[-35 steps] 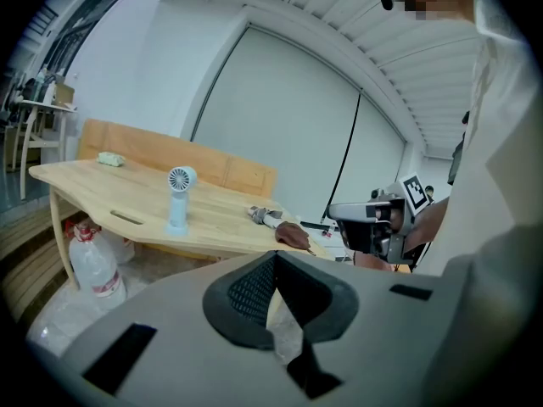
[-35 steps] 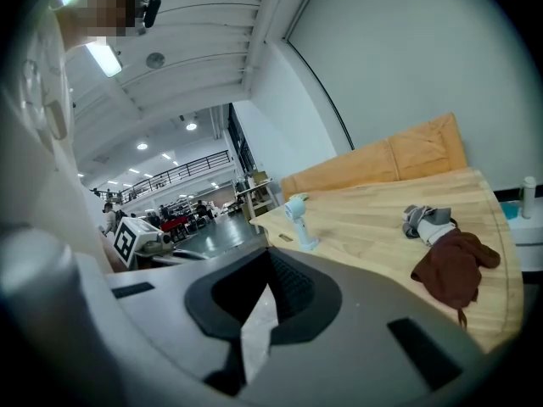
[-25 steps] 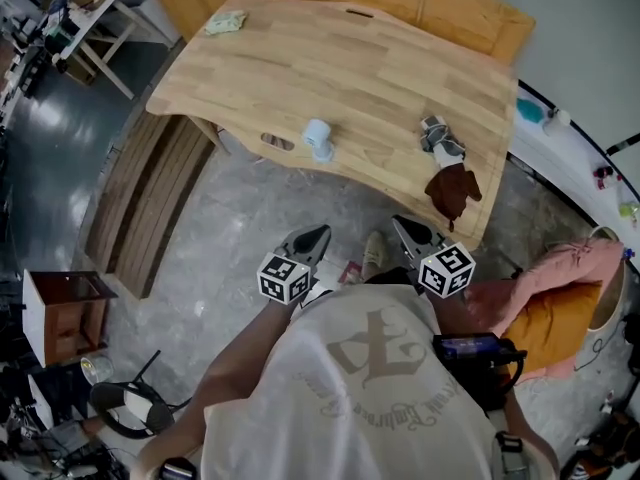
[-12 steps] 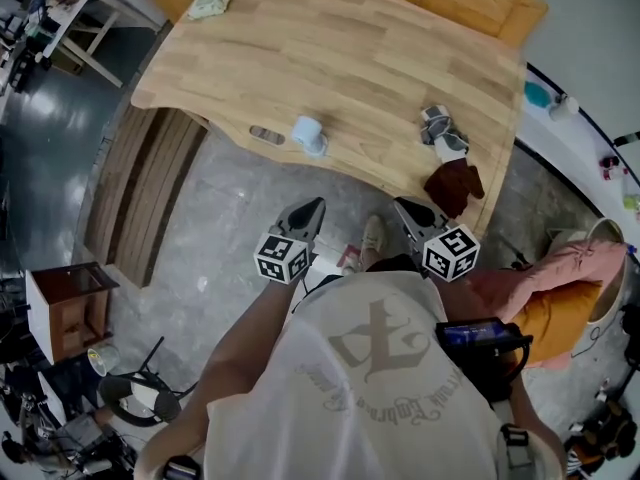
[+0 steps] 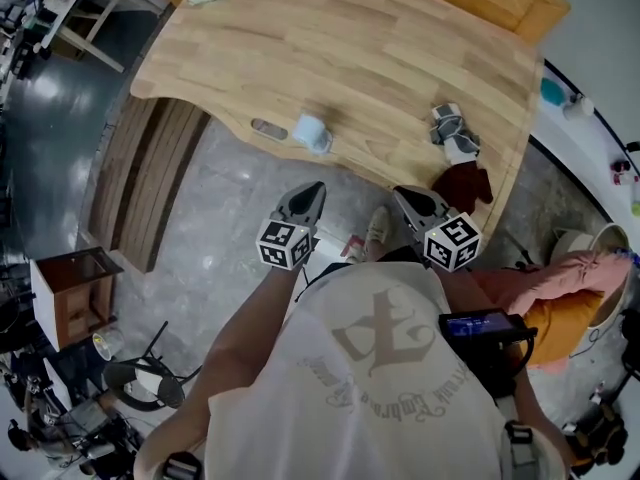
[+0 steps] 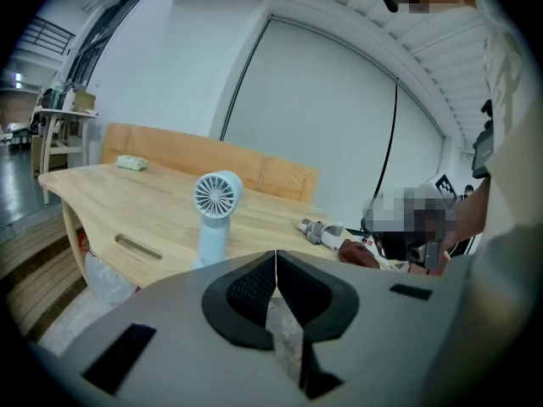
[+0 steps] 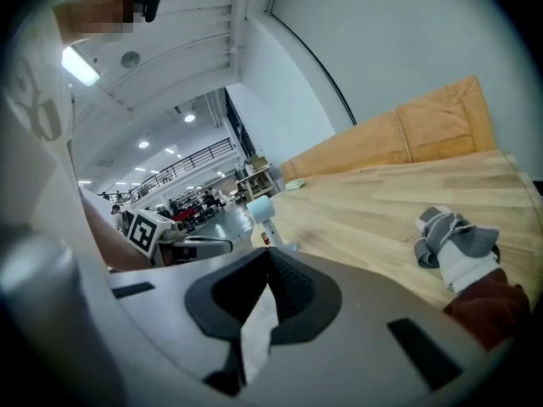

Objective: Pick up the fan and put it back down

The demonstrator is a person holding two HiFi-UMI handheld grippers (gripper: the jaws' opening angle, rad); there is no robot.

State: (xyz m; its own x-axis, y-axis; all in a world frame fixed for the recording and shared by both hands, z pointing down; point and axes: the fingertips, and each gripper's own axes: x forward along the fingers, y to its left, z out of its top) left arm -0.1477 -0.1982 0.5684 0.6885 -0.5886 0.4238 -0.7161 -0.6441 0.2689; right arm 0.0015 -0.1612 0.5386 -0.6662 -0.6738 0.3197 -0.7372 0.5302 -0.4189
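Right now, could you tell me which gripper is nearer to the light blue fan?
Left. The left gripper is short of the table, almost directly below the fan in the head view; the right gripper, also short of the table, sits farther off to the fan's right.

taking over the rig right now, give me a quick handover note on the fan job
Left tongs: shut, empty, held over the floor short of the table edge.
Right tongs: shut, empty, also short of the table.
Fan: upright on the wooden table, near its front edge beside the slot cutout; neither tongs touch it.
Done: nothing yet, the fan has not been lifted.
Left: open one pair of tongs, grip the fan's handle, lift it, set it back down upright. The left pair looks better lined up with it.
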